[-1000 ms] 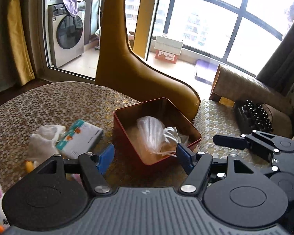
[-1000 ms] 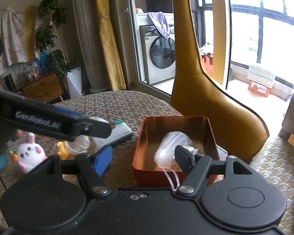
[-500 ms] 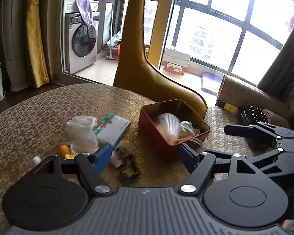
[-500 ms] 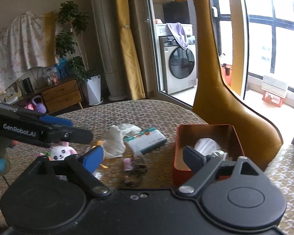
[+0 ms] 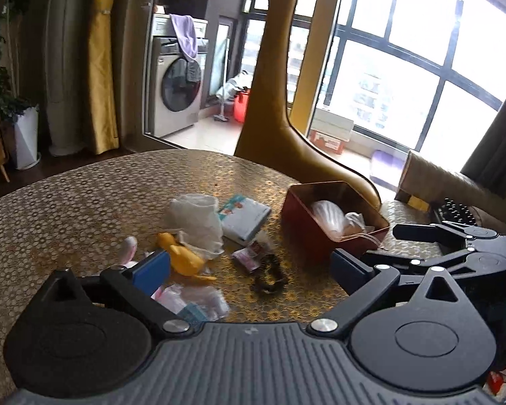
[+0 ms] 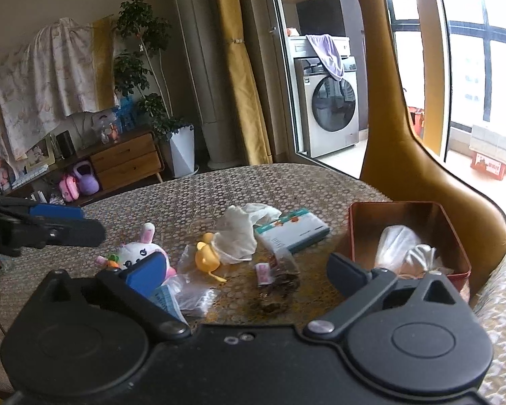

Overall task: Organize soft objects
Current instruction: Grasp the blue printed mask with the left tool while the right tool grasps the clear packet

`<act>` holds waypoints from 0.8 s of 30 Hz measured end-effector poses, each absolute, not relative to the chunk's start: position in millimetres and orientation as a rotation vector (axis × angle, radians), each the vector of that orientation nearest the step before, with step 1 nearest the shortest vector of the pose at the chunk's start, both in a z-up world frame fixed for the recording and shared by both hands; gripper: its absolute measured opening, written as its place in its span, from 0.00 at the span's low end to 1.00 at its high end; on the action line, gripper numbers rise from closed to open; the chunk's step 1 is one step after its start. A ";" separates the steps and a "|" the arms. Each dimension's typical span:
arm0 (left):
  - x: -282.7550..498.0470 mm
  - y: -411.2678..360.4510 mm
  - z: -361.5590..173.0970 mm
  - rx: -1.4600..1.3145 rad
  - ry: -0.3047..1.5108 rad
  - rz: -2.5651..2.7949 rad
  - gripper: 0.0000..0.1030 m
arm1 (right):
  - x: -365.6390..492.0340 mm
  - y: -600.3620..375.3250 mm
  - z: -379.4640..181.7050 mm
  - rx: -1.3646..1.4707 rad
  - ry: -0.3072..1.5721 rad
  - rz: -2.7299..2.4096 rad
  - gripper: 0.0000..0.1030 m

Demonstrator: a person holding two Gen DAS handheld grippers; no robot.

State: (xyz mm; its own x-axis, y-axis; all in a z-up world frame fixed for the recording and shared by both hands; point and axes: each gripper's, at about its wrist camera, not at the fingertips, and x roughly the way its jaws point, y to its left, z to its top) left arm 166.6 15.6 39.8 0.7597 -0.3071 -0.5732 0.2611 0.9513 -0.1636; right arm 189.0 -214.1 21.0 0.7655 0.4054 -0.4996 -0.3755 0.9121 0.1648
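A red tin box [image 5: 300,209] [image 6: 354,236] stands at the table's right and holds a clear plastic bag [image 5: 330,217] [image 6: 398,243]. On the table lie a white cloth pouch [image 5: 195,222] [image 6: 236,233], a yellow duck toy [image 5: 182,256] [image 6: 205,256], a white bunny plush [image 6: 138,251] [image 5: 129,249], a tissue pack [image 5: 243,217] [image 6: 293,231], clear packets [image 5: 199,300] [image 6: 192,297] and a dark bracelet [image 5: 270,273] [image 6: 280,283]. My left gripper [image 5: 249,265] is open and empty above the near table. My right gripper [image 6: 244,266] is open and empty too.
A tall golden giraffe figure [image 5: 280,108] [image 6: 404,141] stands behind the box. A cushioned seat [image 5: 421,216] with a black item is at the right. The right gripper's fingers [image 5: 421,233] show in the left wrist view, the left gripper's fingers [image 6: 50,226] in the right wrist view.
Both grippers have pulled back and up from the red box. The view has swung left, so the pile of toys and packets on the table now shows.
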 end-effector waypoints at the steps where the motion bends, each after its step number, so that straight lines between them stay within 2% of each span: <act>1: 165.3 16.7 37.8 -0.075 0.641 -0.309 0.99 | 188.8 -213.6 20.0 0.057 0.558 0.424 0.99; 24: 158.8 42.7 -79.6 -0.106 0.748 -0.258 0.99 | 239.8 -180.5 -45.8 -0.003 0.707 0.414 0.99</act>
